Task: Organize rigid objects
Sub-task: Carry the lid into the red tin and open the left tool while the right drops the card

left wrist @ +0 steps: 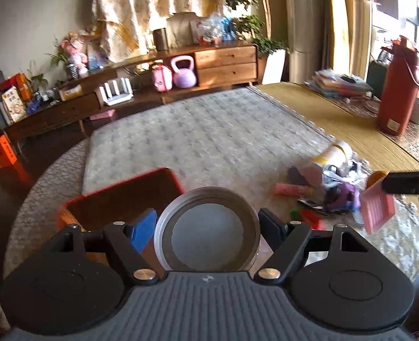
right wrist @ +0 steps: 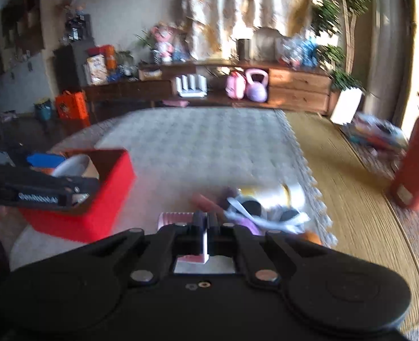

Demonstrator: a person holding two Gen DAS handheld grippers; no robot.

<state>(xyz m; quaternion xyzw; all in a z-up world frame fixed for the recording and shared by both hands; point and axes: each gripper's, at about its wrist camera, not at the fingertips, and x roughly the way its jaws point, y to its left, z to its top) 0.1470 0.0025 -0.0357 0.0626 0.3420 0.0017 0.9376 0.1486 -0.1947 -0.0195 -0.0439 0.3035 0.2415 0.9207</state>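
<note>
Gripped between the spread fingers of the left gripper (left wrist: 208,227), low in the left wrist view, sits a round metal tin (left wrist: 208,228), open mouth facing the lens, held over the red box (left wrist: 118,199) at lower left. At right, the right gripper (left wrist: 391,184) pinches a pink card (left wrist: 377,209) beside the blurred pile of objects (left wrist: 331,182).

Right wrist view: fingers nearly closed on that card (right wrist: 178,218) at bottom centre; only here the box's (right wrist: 101,199) red outer wall shows, at left, with the left gripper (right wrist: 75,184) above it
</note>
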